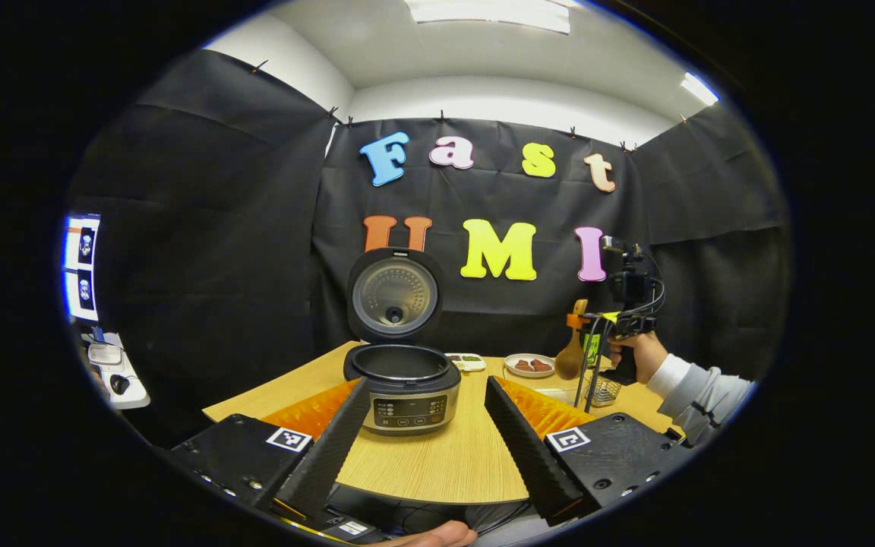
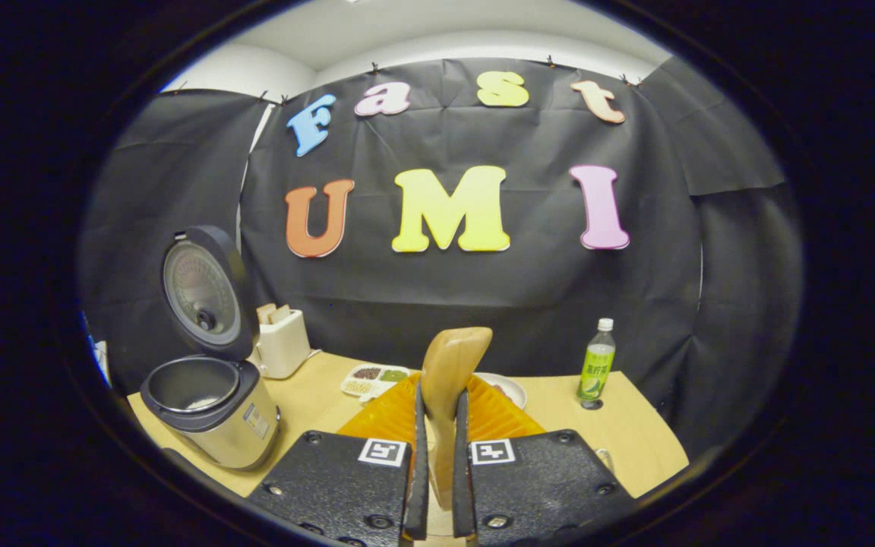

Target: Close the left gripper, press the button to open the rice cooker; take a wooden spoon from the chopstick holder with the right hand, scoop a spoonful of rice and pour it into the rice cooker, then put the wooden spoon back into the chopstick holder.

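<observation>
The rice cooker [image 1: 409, 395] stands on the wooden table with its lid [image 1: 394, 292] swung up and its pot uncovered. My left gripper [image 1: 428, 444] is open, one finger on each side of the cooker's front and well short of it. At the right, a hand [image 1: 635, 355] holds my right gripper [image 1: 611, 319] over the wire chopstick holder [image 1: 601, 386]. It grips the wooden spoon [image 1: 569, 357], bowl hanging down. In the right gripper view, the right gripper [image 2: 439, 406] is shut on the wooden spoon [image 2: 449, 365]. The rice cooker [image 2: 210, 414] sits to its left.
A compartment tray of grains [image 2: 373, 377] and a plate [image 2: 512, 389] lie mid-table behind the spoon. A white toaster [image 2: 282, 342] stands beside the cooker, and a green bottle [image 2: 595, 370] at the right. A plate of reddish food [image 1: 530, 365] lies near the holder.
</observation>
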### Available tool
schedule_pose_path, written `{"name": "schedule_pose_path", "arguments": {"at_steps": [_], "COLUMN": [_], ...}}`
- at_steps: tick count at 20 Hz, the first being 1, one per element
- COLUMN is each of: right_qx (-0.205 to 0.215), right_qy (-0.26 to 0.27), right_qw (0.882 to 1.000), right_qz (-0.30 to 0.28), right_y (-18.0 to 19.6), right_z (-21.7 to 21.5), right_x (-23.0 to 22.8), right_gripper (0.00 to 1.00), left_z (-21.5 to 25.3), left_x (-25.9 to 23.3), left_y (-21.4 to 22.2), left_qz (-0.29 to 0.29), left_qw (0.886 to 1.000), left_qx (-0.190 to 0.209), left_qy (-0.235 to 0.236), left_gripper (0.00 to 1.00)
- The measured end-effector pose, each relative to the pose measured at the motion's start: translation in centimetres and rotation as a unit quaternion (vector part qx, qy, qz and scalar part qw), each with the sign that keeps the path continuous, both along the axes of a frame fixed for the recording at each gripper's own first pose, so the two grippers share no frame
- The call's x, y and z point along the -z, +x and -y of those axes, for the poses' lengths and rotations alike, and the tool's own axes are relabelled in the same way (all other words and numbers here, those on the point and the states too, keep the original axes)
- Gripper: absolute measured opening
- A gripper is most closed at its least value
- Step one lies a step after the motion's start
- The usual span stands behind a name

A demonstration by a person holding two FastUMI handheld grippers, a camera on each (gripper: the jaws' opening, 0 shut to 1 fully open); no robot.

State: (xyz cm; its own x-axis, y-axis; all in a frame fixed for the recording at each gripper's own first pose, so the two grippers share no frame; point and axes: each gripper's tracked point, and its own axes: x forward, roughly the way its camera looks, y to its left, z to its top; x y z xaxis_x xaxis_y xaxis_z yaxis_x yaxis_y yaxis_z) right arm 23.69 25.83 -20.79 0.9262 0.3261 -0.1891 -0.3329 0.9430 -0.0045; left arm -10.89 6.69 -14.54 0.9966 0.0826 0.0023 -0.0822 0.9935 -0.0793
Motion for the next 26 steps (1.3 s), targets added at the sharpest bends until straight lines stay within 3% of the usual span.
{"name": "schedule_pose_path", "arguments": {"at_steps": [6,9,12,15,17,21,26], "right_qx": [0.034,0.005,-0.054,-0.078,-0.087,-0.064,-0.022], "right_qy": [-0.03,-0.002,0.031,0.067,0.125,0.213,0.32], "right_qw": [0.997,0.997,0.991,0.985,0.976,0.954,0.91], "right_qz": [-0.056,-0.076,-0.12,-0.141,-0.158,-0.202,-0.262], "right_y": [1.7,0.7,-1.3,-2.6,-3.0,-1.6,0.3], "right_z": [-0.7,-2.8,-6.0,-7.3,-7.8,-6.1,-2.4], "right_x": [8.0,9.0,9.3,8.9,8.4,8.6,10.0], "right_gripper": [0.17,0.18,0.18,0.18,0.18,0.18,0.18], "left_z": [-1.1,-1.5,-2.1,-2.1,-1.8,-2.1,-2.6], "left_x": [1.6,1.7,2.1,1.6,1.6,1.7,1.9], "left_y": [0.4,0.3,-0.2,-0.7,-0.8,-0.9,-0.8], "left_qz": [-0.024,-0.023,-0.028,-0.018,-0.018,-0.018,-0.02], "left_qw": [0.999,0.999,0.999,0.999,1.0,0.999,0.999], "left_qx": [-0.007,-0.008,-0.014,-0.018,-0.011,-0.015,-0.023], "left_qy": [0.019,0.02,0.014,0.02,0.023,0.027,0.022], "left_gripper": [0.96,0.96,0.96,0.96,0.96,0.96,0.96]}}
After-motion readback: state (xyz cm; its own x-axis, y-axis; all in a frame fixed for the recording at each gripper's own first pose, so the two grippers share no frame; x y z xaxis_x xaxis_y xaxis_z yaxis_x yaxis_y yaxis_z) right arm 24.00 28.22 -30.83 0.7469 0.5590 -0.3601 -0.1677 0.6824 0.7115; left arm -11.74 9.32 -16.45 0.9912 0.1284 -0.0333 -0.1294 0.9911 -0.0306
